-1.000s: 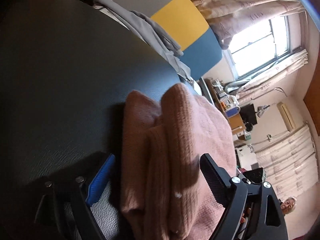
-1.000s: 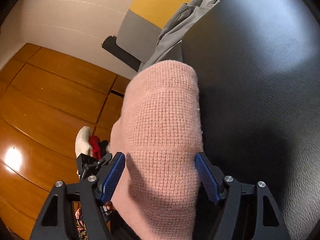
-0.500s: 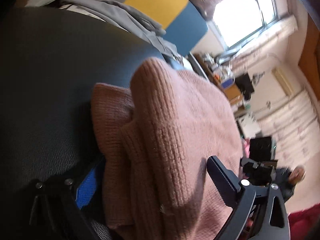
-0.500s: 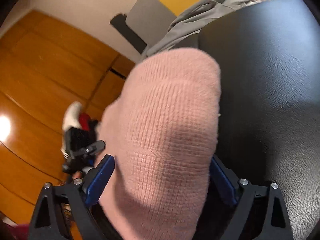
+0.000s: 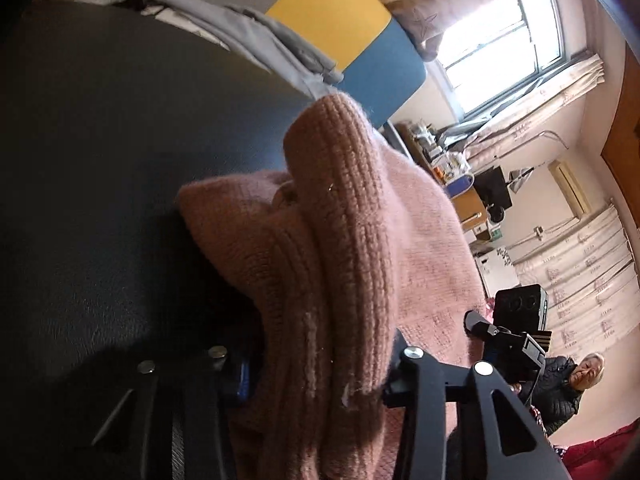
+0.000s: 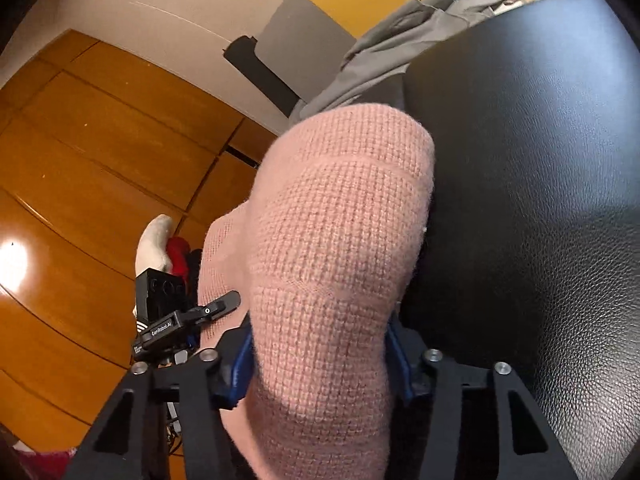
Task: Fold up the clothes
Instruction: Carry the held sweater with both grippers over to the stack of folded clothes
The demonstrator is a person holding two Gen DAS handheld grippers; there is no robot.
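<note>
A pink knit sweater [image 5: 360, 248] hangs bunched over a black leather surface [image 5: 120, 128]. My left gripper [image 5: 316, 368] is shut on a thick ribbed fold of it, and the cloth hides most of both fingers. In the right wrist view the same pink sweater [image 6: 340, 220] fills the middle, and my right gripper [image 6: 320, 356] is shut on another bunch of it between blue pads [image 6: 242, 360]. The two grippers hold the sweater close together; the left one's camera housing [image 6: 160, 292] shows just left of the cloth.
A grey garment [image 5: 256, 40] lies along the far edge of the black surface, also seen as grey cloth [image 6: 400, 40], beside a yellow, blue and grey panel [image 5: 340, 16]. A person [image 5: 568, 384] sits at the lower right. Wooden panels [image 6: 100, 160] stand to the left.
Both pairs of jaws have drawn in from wide apart to tight on the sweater. The bunched cloth has risen and shifted slightly in both views.
</note>
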